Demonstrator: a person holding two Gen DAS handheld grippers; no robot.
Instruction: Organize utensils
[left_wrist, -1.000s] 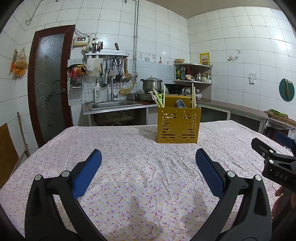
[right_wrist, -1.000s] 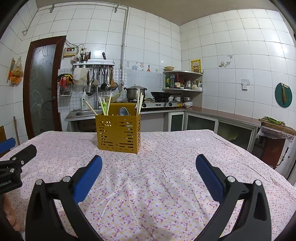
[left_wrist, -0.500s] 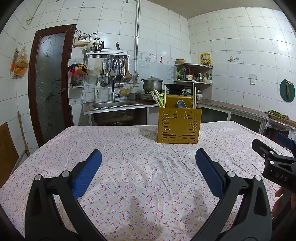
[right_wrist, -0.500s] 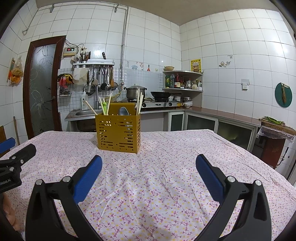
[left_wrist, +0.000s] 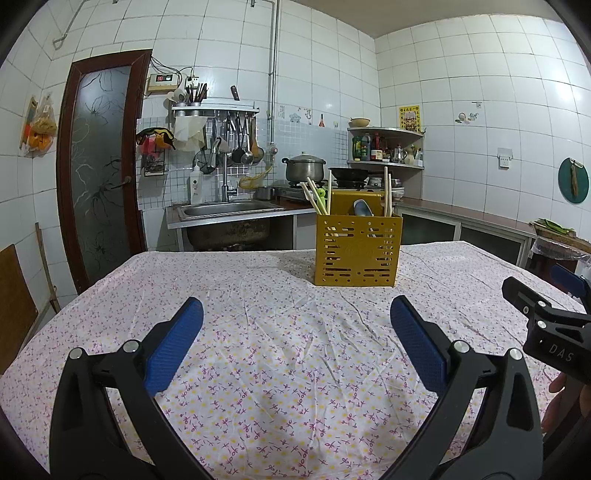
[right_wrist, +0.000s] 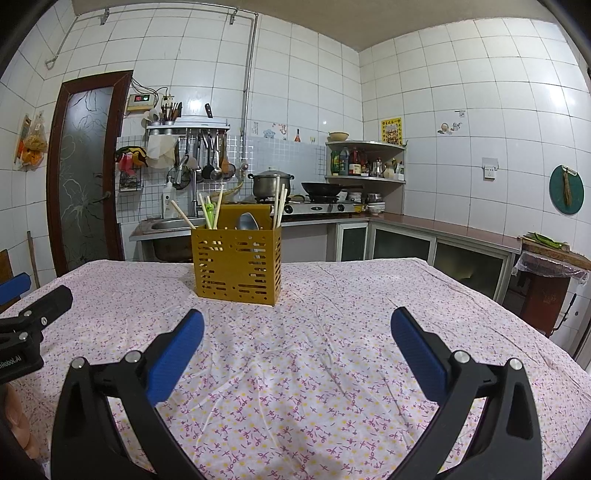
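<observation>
A yellow slotted utensil holder (left_wrist: 357, 250) (right_wrist: 237, 265) stands upright on the floral tablecloth at the far middle of the table. Chopsticks (left_wrist: 314, 197) (right_wrist: 279, 202) lean out of its left and right compartments, and a metal spoon (left_wrist: 362, 208) (right_wrist: 247, 221) sits in the middle one. My left gripper (left_wrist: 296, 332) hovers open and empty above the cloth, well short of the holder. My right gripper (right_wrist: 296, 334) is likewise open and empty, nearer the holder's right side. Each gripper shows at the edge of the other's view.
The table (left_wrist: 258, 332) is covered by a pink-flowered cloth. Behind it run a sink (left_wrist: 225, 210), a stove with a pot (left_wrist: 303, 170) and wok, and a counter along the right wall. A dark door (left_wrist: 101, 166) stands at the left.
Both views have drifted only slightly; the holder sits a touch lower in the left wrist view. Both grippers stay open and empty.
</observation>
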